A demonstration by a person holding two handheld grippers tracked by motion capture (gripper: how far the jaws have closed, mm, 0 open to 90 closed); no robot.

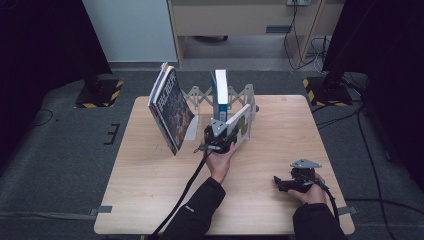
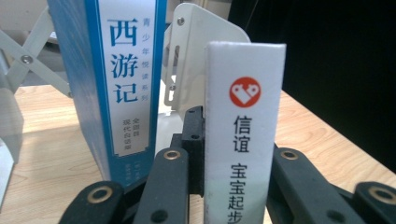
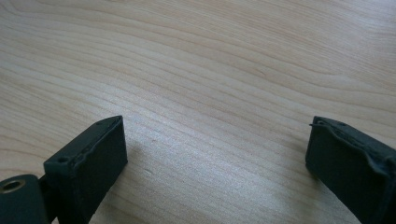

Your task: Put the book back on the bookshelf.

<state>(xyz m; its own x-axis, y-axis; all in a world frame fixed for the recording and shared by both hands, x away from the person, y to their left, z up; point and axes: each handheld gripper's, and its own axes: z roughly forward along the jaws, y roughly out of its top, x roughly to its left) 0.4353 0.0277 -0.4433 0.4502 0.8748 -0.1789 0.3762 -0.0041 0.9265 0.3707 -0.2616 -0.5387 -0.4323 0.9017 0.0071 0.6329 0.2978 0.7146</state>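
The white book (image 2: pixel 243 130) is showing a matt, faintly grainy paper spine; the blue book (image 2: pixel 123 79) is gleaming glossy. The table (image 3: pixel 210 70) is showing smooth pale wood grain, the bookend (image 2: pixel 201 42) painted white metal.

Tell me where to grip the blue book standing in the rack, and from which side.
Take the blue book by its spine, coming in level from the person's side of the table. It stands upright in the rack with the spine facing that way, narrow enough for open jaws. Approach left of the white book, which the left gripper holds just beside it. The right gripper is open and free.
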